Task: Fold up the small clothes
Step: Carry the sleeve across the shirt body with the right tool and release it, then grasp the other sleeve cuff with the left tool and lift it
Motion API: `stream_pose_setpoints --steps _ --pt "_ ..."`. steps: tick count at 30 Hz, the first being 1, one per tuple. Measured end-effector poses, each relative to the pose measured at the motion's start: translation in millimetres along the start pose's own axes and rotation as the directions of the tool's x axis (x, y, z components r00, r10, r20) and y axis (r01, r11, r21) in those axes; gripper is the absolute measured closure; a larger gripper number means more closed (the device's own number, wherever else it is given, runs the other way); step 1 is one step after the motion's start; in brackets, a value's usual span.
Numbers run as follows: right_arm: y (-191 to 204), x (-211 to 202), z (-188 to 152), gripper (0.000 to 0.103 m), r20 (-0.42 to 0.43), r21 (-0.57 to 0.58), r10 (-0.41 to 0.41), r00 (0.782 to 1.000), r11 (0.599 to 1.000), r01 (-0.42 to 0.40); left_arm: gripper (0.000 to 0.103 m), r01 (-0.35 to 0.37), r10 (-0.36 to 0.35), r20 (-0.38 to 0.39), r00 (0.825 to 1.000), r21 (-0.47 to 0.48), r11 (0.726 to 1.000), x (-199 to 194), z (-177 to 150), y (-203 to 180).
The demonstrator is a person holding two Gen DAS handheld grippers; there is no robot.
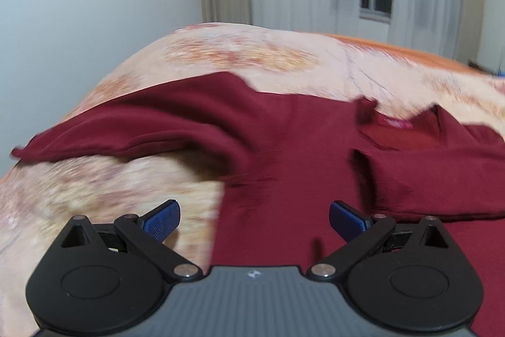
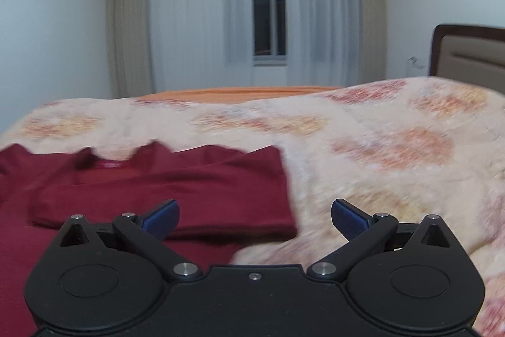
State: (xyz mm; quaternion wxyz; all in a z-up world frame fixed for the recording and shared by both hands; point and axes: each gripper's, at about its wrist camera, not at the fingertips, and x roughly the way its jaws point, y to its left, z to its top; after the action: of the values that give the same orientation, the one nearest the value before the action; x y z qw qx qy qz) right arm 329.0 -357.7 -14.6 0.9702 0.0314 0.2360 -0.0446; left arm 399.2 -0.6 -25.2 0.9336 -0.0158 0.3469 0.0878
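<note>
A dark red shirt lies on a bed with a peach floral blanket. In the left wrist view its left sleeve stretches out to the left, and its right sleeve is folded inward across the body. My left gripper is open and empty, just above the shirt's lower left edge. In the right wrist view the shirt fills the lower left, with the folded sleeve on top. My right gripper is open and empty over the shirt's right edge and the blanket.
A wall, curtains and a window stand beyond the bed. A brown headboard is at the far right. An orange sheet shows at the bed's far edge.
</note>
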Motion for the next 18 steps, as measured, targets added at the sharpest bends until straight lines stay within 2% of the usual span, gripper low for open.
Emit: stream_pose_setpoints --steps 5,8,11,13,15,18 --pt "40 -36 -25 0.001 -0.081 0.062 0.161 0.984 0.986 -0.156 0.0 -0.092 0.087 -0.038 0.995 -0.133 0.987 6 6 84" --pt "64 -49 -41 0.001 -0.122 0.063 0.195 0.973 0.98 -0.189 0.0 -0.143 0.133 -0.053 0.99 -0.261 0.955 18 9 144" --pt "84 -56 -54 0.001 -0.138 0.018 0.197 0.971 0.98 -0.196 0.0 -0.188 0.173 -0.073 0.982 -0.391 0.901 35 14 202" --pt "93 -55 -60 0.001 -0.161 -0.022 0.16 0.974 0.986 -0.165 0.0 -0.207 0.196 -0.073 0.978 -0.466 0.86 47 17 235" --pt "97 -53 -63 0.001 -0.172 -0.054 0.131 0.976 0.988 -0.142 0.0 -0.217 0.218 -0.064 0.974 -0.545 0.81 55 17 265" --pt "101 -51 -66 0.001 -0.182 -0.072 0.116 0.976 0.989 -0.131 0.001 -0.182 0.207 -0.043 0.977 -0.668 0.721 61 14 297"
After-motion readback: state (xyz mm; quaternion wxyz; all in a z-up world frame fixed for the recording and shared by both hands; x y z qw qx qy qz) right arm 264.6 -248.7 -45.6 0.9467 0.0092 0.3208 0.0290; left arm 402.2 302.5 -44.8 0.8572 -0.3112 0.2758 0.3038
